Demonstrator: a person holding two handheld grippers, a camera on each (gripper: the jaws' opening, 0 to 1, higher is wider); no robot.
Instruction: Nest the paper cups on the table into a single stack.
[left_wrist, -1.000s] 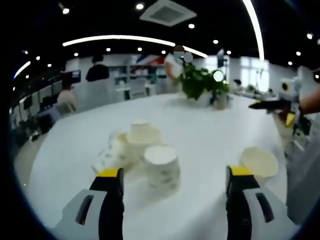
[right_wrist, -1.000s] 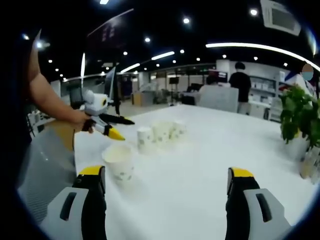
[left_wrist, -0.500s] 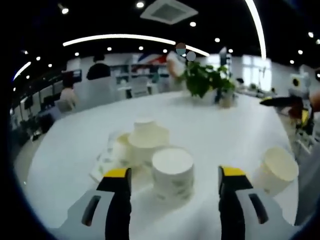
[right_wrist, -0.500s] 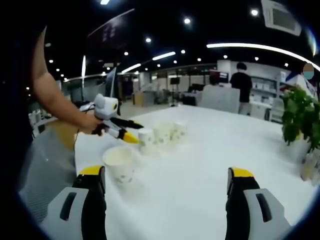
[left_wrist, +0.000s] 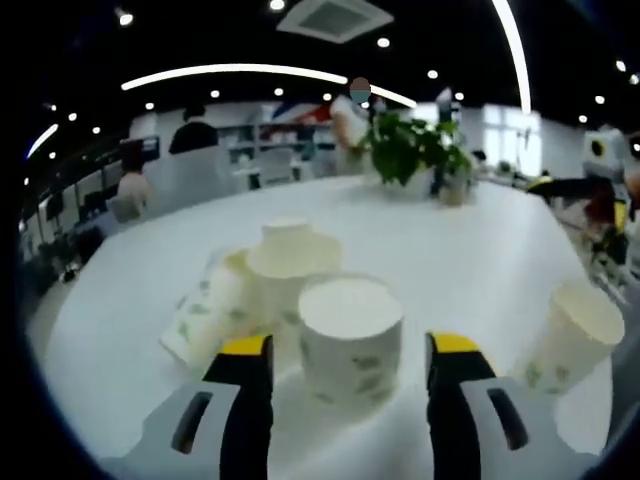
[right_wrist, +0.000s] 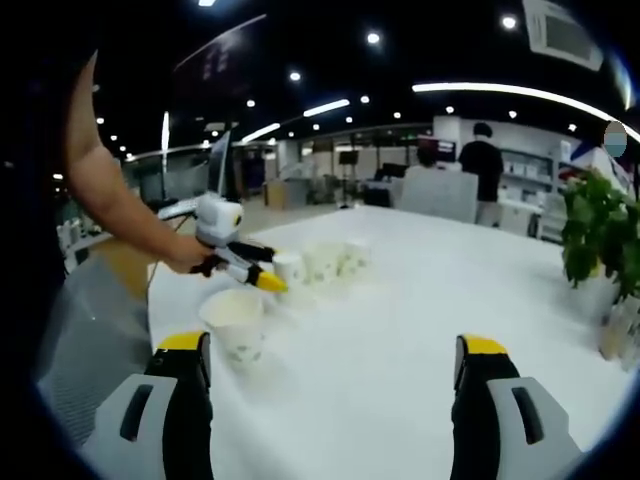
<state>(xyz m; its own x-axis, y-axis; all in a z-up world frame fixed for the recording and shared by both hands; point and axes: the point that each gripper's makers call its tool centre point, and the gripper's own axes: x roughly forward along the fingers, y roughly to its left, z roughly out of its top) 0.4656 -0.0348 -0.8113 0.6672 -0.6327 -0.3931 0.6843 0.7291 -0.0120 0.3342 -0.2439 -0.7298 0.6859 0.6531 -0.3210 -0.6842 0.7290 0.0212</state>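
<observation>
Several white paper cups with green print stand on the white round table (left_wrist: 470, 250). My left gripper (left_wrist: 350, 346) is open, and the front cup (left_wrist: 350, 335) stands upright between its jaws, untouched as far as I can tell. Behind it is a cluster of cups (left_wrist: 285, 265), with one cup lying on its side (left_wrist: 205, 315). A lone cup (left_wrist: 575, 335) stands apart to the right. My right gripper (right_wrist: 332, 346) hangs open above the table, the lone cup (right_wrist: 235, 322) ahead of its left jaw. From there the left gripper (right_wrist: 250, 270), held in a hand, reaches the cluster (right_wrist: 320, 262).
A potted plant (left_wrist: 410, 150) stands at the table's far side, also the plant (right_wrist: 600, 240) at the right. The table edge (right_wrist: 150, 300) runs close behind the lone cup. People sit and stand in the office beyond. Bare tabletop (right_wrist: 430, 290) stretches between cups and plant.
My left gripper has moved forward to the cups, so the front cup now sits between its jaws, which have narrowed slightly. The right gripper has stayed put.
</observation>
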